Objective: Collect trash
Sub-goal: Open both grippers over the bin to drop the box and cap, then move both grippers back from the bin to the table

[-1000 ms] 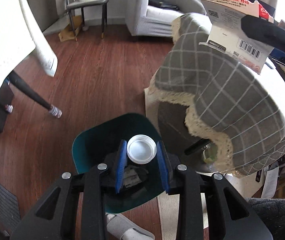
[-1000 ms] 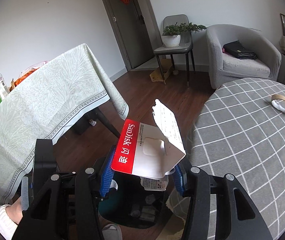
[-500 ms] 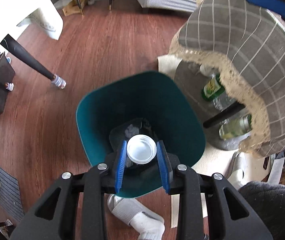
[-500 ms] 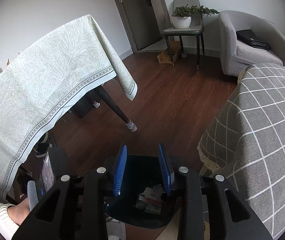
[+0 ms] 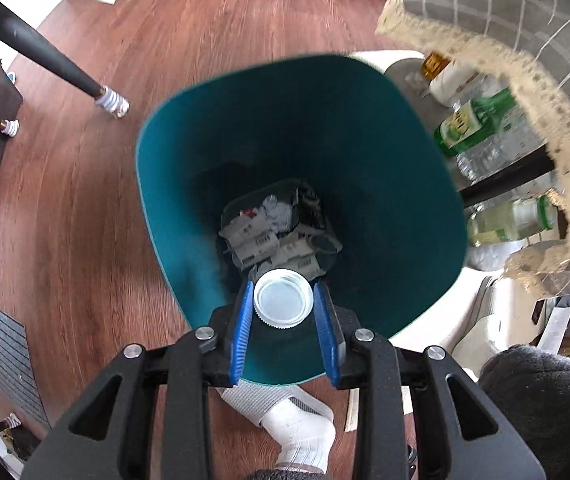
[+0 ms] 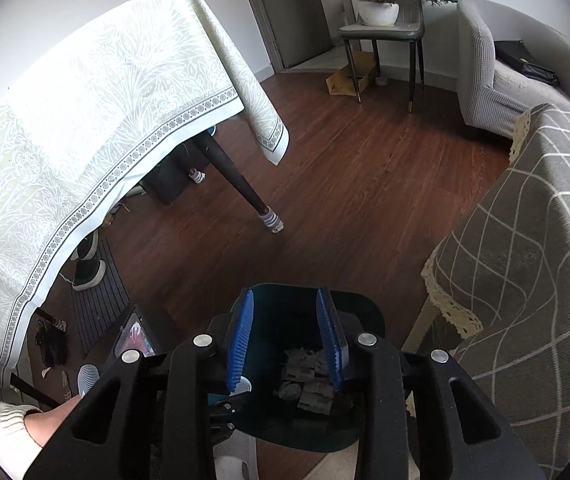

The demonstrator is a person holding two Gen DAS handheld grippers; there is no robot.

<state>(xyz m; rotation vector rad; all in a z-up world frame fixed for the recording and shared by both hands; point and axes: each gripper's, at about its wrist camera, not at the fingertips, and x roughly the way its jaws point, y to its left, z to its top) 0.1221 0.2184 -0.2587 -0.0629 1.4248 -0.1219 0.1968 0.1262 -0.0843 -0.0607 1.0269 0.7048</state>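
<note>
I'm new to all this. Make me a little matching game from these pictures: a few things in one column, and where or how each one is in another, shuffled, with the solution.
Things:
1. white lid
2. teal bin
3. green bottle
4. right gripper

Places or states:
A. under the checked tablecloth
B. open and holding nothing
C. clamped in the left gripper
D. on the floor, paper scraps at its bottom

Pairs: 1-C, 2-D, 3-A, 4-B
</note>
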